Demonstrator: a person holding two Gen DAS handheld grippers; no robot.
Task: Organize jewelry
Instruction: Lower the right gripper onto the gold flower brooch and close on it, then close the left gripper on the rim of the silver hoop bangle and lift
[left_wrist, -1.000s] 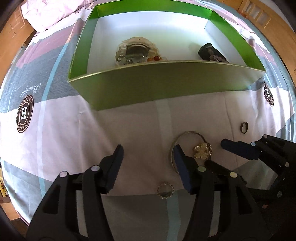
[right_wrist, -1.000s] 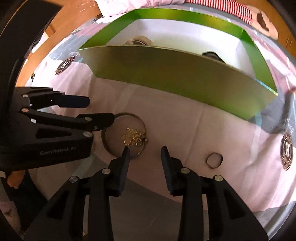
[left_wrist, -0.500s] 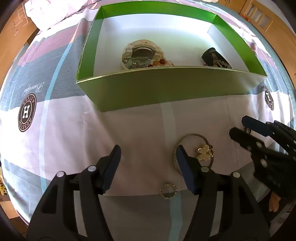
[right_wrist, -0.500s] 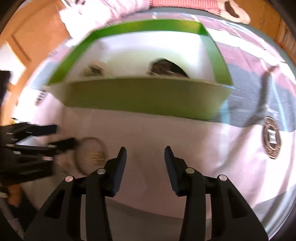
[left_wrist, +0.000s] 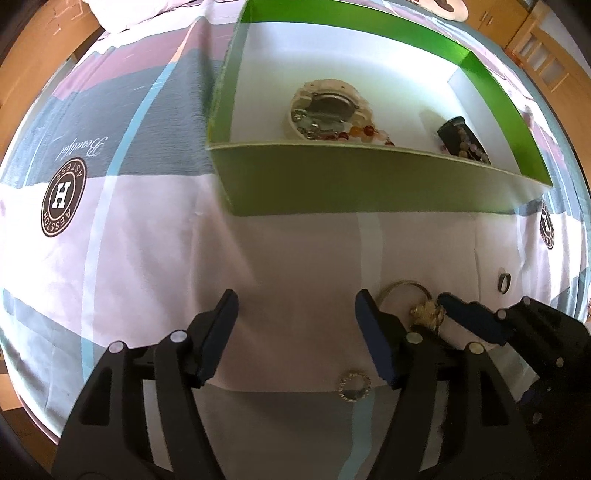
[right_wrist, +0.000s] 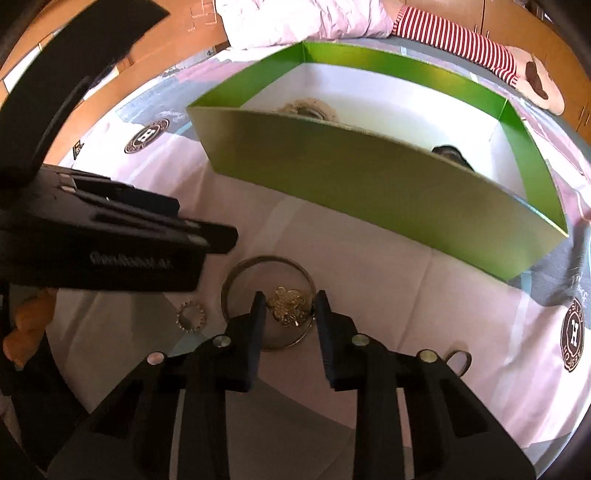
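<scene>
**Right gripper narrows around the gold charm inside the bangle**

The gold flower charm (right_wrist: 289, 305) lies on the bedsheet (right_wrist: 388, 295) inside the thin bangle (right_wrist: 236, 275), toward the ring's right side. The right gripper (right_wrist: 289, 308) straddles it: its jaws have just been closing and now stand narrow, the charm between them, but whether the pads press on it I cannot tell. The right finger looks to sit at the bangle's right rim.

Just left of the bangle lies a small beaded ring (right_wrist: 190, 316); a dark plain ring (right_wrist: 458, 360) lies well to the right, at the gripper's right arm. The left gripper (left_wrist: 295, 314) hangs wide over bare sheet, its jaws having just been opening with nothing between them, its right finger close beside the bangle's left edge.

Beyond, across an open strip of sheet, stands the green box (right_wrist: 369, 184), its near wall upright. Inside it are a round case (left_wrist: 327, 107) with beads and a dark holder (left_wrist: 458, 134).
</scene>
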